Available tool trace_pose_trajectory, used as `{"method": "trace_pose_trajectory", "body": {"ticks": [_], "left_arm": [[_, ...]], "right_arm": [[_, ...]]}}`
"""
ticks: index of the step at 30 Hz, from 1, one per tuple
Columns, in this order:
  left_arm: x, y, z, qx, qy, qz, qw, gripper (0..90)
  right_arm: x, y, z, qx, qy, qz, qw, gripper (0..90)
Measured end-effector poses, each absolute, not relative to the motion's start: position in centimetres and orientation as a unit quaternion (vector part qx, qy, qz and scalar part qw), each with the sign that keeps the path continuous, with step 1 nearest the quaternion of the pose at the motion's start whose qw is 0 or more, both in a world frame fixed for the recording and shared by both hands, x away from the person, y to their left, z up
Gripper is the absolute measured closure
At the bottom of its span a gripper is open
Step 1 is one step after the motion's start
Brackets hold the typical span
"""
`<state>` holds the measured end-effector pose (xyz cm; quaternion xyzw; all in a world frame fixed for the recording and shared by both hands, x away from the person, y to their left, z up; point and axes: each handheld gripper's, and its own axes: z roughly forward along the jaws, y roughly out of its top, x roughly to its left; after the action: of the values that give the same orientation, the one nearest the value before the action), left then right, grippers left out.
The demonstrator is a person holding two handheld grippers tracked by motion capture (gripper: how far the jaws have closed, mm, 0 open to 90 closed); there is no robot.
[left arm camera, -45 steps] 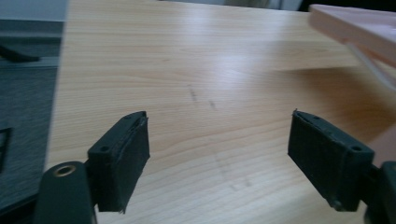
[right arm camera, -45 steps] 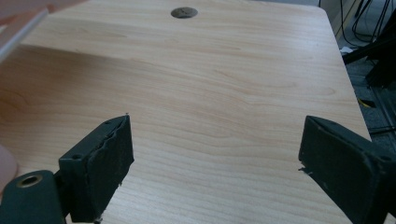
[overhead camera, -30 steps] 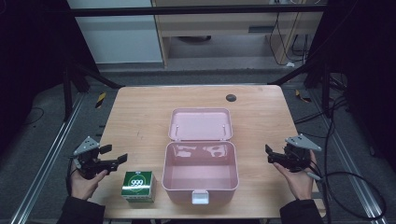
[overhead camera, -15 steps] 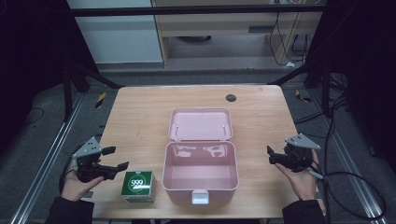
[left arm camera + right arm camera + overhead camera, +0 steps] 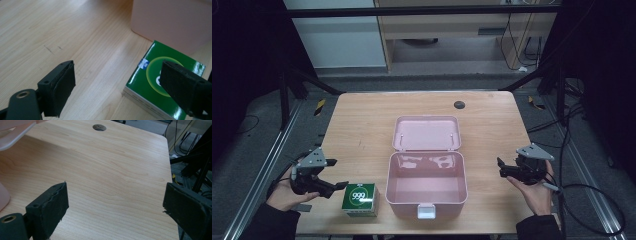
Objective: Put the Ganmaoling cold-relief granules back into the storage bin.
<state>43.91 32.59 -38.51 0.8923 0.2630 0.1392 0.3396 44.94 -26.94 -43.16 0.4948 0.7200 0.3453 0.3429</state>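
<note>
Here the green box [image 5: 360, 199] lies on the worktop [image 5: 362, 130] just left of the open pink case [image 5: 427, 185]. The left tool [image 5: 333, 175], its jaws just opened wider, hangs spread beside the box without touching it. The right tool [image 5: 500, 167] is spread too, right of the case.

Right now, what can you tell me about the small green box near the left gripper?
The green box is a small carton, seemingly glossy cardboard, with a white-ringed round emblem reading 999 on top and paler sides. It lies flat on the wooden table near the front edge, just left of the open pink case, apart from it. The left gripper points at it with jaws open, having just widened; one pad hangs over its top in the left gripper view, and nothing grips it.
</note>
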Motion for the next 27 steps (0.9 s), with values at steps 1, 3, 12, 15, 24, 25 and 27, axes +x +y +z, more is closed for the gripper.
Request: {"method": "trace_pose_trajectory", "body": {"ticks": [1,3,12,15,24,25,27], "left_arm": [[43.9,32.5,-38.4,0.896,0.258,0.137,0.334,12.7],[43.8,32.1,-38.3,0.907,0.241,0.126,0.321,12.7],[43.7,31.0,-37.6,0.931,0.194,0.106,0.290,11.6],[43.5,30.5,-37.4,0.939,0.169,0.100,0.281,10.9],[43.6,29.4,-37.7,0.951,0.136,0.078,0.265,10.6],[43.7,29.3,-37.8,0.953,0.133,0.079,0.262,10.6],[43.8,29.0,-38.0,0.957,0.125,0.074,0.252,9.9]], "right_arm": [[44.9,-26.9,-43.2,0.495,0.720,0.345,0.343,6.4],[44.9,-27.0,-43.2,0.495,0.720,0.344,0.344,6.3],[44.8,-27.3,-43.3,0.495,0.722,0.342,0.342,6.1],[44.8,-27.2,-43.3,0.495,0.722,0.342,0.340,5.8],[44.8,-27.1,-43.2,0.491,0.726,0.344,0.337,5.2],[44.8,-27.0,-43.2,0.491,0.725,0.345,0.339,5.2],[44.8,-26.9,-43.3,0.491,0.727,0.344,0.336,5.2]]}}
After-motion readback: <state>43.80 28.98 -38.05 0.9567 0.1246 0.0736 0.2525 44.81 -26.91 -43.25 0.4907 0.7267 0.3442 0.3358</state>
